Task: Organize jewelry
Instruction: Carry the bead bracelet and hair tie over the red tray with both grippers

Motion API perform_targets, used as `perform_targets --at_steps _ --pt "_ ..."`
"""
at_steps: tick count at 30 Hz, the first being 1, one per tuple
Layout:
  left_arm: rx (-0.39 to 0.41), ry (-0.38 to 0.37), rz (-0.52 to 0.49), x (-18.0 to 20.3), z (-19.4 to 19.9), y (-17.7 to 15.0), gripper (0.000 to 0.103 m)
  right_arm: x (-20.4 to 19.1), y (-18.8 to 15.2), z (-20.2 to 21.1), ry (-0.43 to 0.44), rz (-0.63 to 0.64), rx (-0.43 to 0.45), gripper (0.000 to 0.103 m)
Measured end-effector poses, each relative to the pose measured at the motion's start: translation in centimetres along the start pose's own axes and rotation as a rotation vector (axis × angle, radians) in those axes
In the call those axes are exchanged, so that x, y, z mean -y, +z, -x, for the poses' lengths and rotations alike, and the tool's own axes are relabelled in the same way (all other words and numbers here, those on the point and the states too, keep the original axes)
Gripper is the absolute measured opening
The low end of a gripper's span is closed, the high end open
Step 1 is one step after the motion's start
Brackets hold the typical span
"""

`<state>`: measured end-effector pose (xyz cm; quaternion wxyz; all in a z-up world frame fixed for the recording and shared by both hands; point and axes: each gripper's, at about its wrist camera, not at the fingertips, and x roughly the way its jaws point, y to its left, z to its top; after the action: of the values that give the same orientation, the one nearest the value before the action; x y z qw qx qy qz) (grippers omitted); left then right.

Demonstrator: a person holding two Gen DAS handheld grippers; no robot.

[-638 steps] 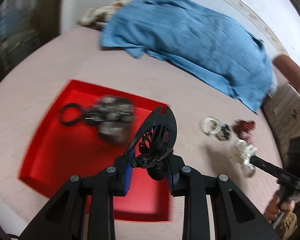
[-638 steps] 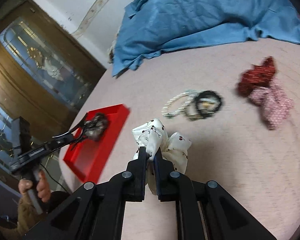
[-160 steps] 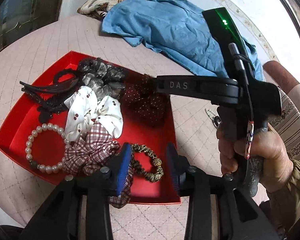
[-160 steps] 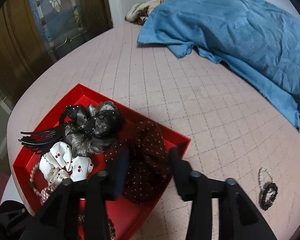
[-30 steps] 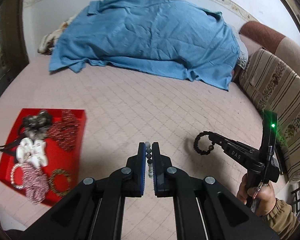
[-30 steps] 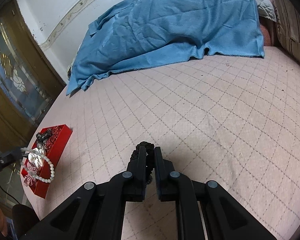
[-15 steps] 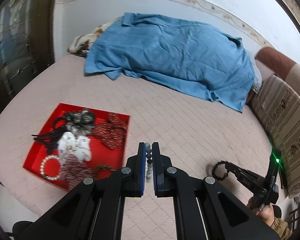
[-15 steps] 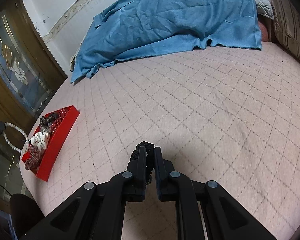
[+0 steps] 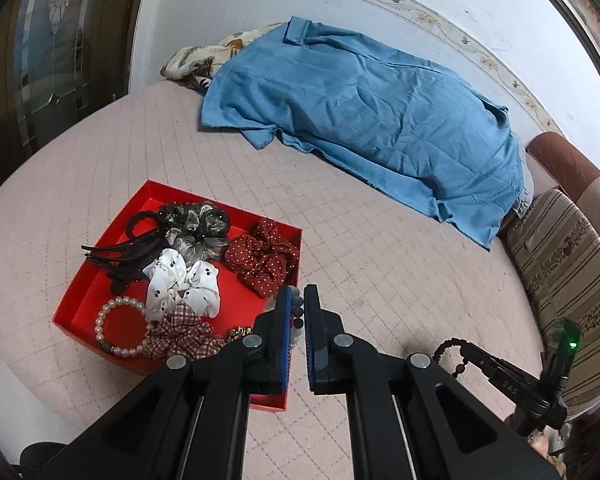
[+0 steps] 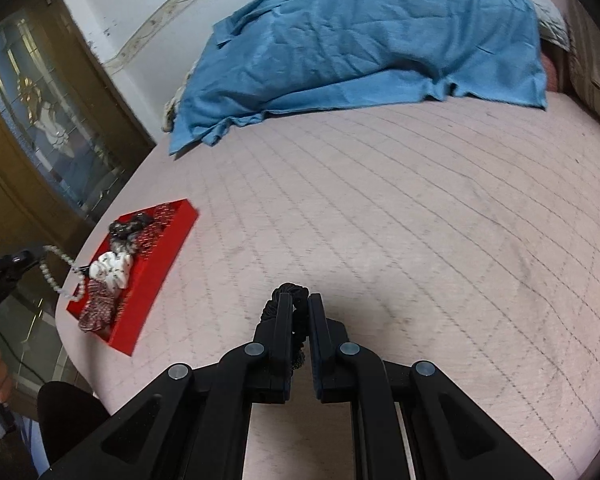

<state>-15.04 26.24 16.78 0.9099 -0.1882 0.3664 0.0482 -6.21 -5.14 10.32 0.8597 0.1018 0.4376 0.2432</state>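
A red tray [image 9: 100, 276] lies on the pink quilted bed and holds several scrunchies, a black claw clip and a pearl bracelet [image 9: 114, 326]. My left gripper [image 9: 296, 300] is shut on a white bead bracelet [image 9: 298, 312] just above the tray's near right corner. The bracelet hangs as a pearl loop in the right wrist view [image 10: 60, 276]. My right gripper [image 10: 298, 304] is shut on a black bead bracelet [image 10: 290, 292] above the bed, right of the tray [image 10: 168, 240]. It also shows in the left wrist view [image 9: 446, 350].
A blue cloth [image 9: 364, 112] covers a heap at the far side of the bed. A striped sofa cushion [image 9: 560, 264] lies at the right. A glass-paned wooden door [image 10: 40, 128] stands beyond the bed's left edge.
My left gripper has carried the white bead bracelet left and closer, now over the tray's corner. My right gripper has come nearer the tray with the black bracelet.
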Motion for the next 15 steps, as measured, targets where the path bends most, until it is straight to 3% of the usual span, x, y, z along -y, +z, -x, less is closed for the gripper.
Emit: perform_targets --at_steps 10,15 --pt "-0.063 -0.054 0.036 -2.6 -5.1 1.6 0.006 -6.5 1.8 -1.3 0.045 0.106 -0.023 0.009" --pt "-0.088 -0.042 0.05 -4.3 -7.5 1.8 0.006 -10.2 2.8 -2.9 0.066 0.168 -0.044 0.009"
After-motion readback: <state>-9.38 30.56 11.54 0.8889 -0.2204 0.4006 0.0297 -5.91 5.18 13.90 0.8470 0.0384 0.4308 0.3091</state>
